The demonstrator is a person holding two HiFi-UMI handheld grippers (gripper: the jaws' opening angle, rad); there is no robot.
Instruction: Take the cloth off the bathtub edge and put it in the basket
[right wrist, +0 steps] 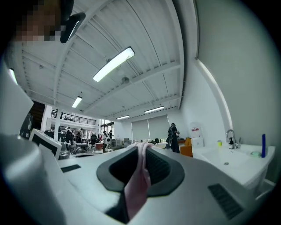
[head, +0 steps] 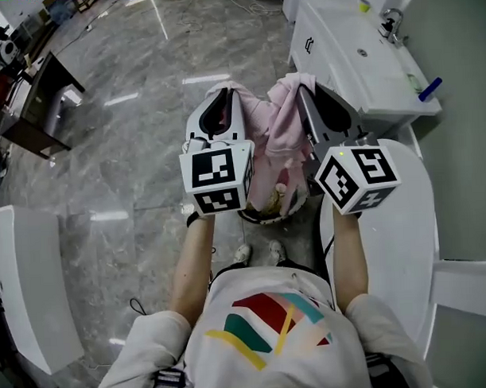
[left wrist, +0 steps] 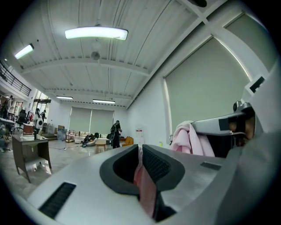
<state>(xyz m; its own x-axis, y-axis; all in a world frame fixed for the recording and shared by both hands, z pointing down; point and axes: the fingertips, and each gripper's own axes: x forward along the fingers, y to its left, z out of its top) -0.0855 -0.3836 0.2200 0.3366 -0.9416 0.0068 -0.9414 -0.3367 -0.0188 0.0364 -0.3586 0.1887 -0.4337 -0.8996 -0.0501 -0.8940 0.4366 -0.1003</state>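
Observation:
The pink cloth (head: 276,128) hangs stretched between my two grippers, raised above the floor. My left gripper (head: 224,94) is shut on one edge of the cloth (left wrist: 142,180), which is pinched between its dark pads. My right gripper (head: 307,85) is shut on the other edge of the cloth (right wrist: 139,178). The cloth's lower part droops over a dark-rimmed basket (head: 260,217) on the floor just in front of the person's feet. The white bathtub (head: 395,224) lies to the right, below my right gripper. In the left gripper view the right gripper (left wrist: 221,125) shows with pink cloth (left wrist: 189,138) draped from it.
A white sink (head: 357,54) with a tap (head: 392,23) stands at the far right, a blue object (head: 430,89) on its edge. A dark desk (head: 33,101) is at the far left and a white panel (head: 27,284) at the near left. People stand far off in the hall.

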